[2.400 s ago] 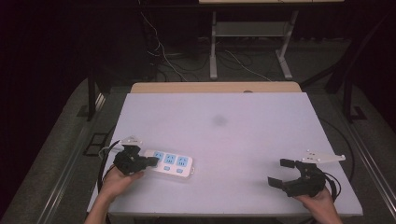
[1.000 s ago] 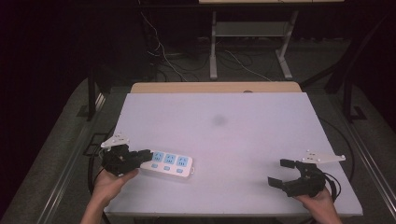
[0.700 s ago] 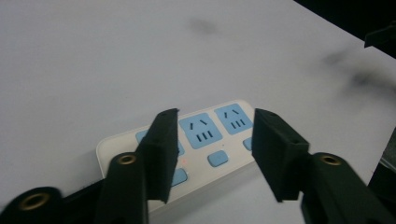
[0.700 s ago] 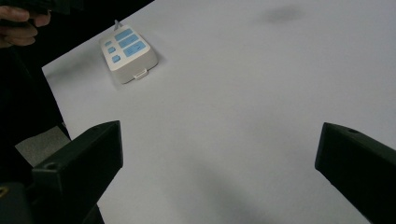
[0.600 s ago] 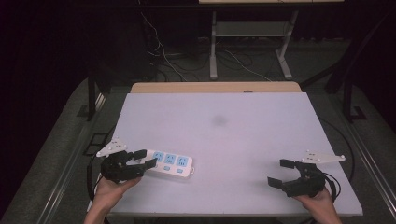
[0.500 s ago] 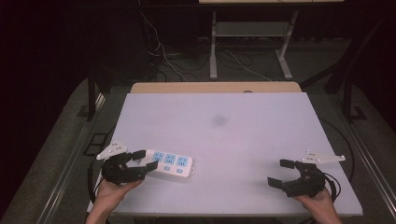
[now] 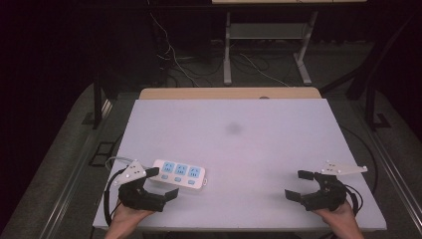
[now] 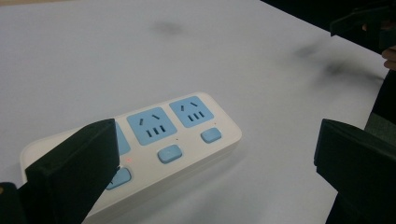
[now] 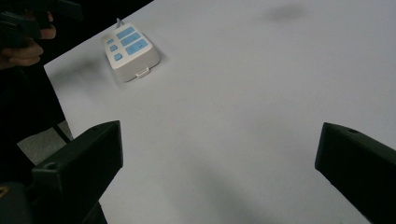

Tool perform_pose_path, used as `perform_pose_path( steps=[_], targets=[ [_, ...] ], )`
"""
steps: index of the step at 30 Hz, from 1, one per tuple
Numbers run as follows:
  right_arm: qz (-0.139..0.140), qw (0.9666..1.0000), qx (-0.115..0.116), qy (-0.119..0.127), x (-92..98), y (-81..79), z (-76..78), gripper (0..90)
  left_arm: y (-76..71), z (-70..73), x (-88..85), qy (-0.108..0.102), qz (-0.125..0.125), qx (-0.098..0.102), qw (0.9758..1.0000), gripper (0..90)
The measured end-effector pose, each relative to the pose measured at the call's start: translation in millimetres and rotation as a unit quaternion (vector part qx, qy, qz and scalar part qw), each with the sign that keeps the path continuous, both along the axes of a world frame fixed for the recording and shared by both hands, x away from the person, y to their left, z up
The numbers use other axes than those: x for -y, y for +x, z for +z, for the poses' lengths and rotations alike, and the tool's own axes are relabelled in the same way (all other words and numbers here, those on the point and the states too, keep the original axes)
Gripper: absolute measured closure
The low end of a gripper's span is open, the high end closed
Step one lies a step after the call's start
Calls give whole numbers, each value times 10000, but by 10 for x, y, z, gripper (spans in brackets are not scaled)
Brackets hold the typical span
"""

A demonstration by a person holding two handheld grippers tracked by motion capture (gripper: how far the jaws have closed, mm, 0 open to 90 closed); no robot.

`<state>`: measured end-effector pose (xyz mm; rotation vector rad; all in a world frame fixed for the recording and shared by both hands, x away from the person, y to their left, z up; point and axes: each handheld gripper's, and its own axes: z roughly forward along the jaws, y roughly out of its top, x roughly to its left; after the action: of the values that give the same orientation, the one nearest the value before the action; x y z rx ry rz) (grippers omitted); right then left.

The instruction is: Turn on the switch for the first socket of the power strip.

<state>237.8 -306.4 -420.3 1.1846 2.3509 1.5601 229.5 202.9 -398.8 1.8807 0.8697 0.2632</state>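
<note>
A white power strip point(image 7: 179, 174) with three blue sockets lies flat near the front left of the white table point(image 7: 249, 149). My left gripper point(image 7: 164, 182) is at the strip's left end. Its jaws have just been opening and now stand wide. In the left gripper view the strip point(image 8: 182, 135) lies ahead, its near end hidden behind the left jaw, with no pad pressing on it. My left gripper point(image 8: 215, 149) holds nothing. My right gripper point(image 7: 294, 184) rests open at the front right, far from the strip point(image 9: 130, 51). Nothing lies between the jaws of my right gripper point(image 9: 217, 154).
A faint dark smudge point(image 7: 233, 128) marks the table's middle. A wooden edge point(image 7: 229, 93) runs along the back of the table. Beyond it on the dark floor stand a metal frame point(image 7: 263, 35) and loose cables point(image 7: 174, 55). The other hand point(image 9: 23, 44) sits past the strip.
My left gripper has drawn back from the strip's end towards the table's front edge and its jaws have opened wide. The strip and my right gripper have stayed put.
</note>
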Motion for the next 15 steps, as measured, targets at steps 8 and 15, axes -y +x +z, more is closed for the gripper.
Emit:
perform_pose_path(
  steps=[8,15],
  targets=[
    [30,10000,-24,-10,-5,-4,1,5,-32,-161,86,107,-174,-105,9997,0],
    [38,10000,-18,-2,2,-9,2,5,-24,-215,140,100,-313,-127,9994,0]
  ],
)
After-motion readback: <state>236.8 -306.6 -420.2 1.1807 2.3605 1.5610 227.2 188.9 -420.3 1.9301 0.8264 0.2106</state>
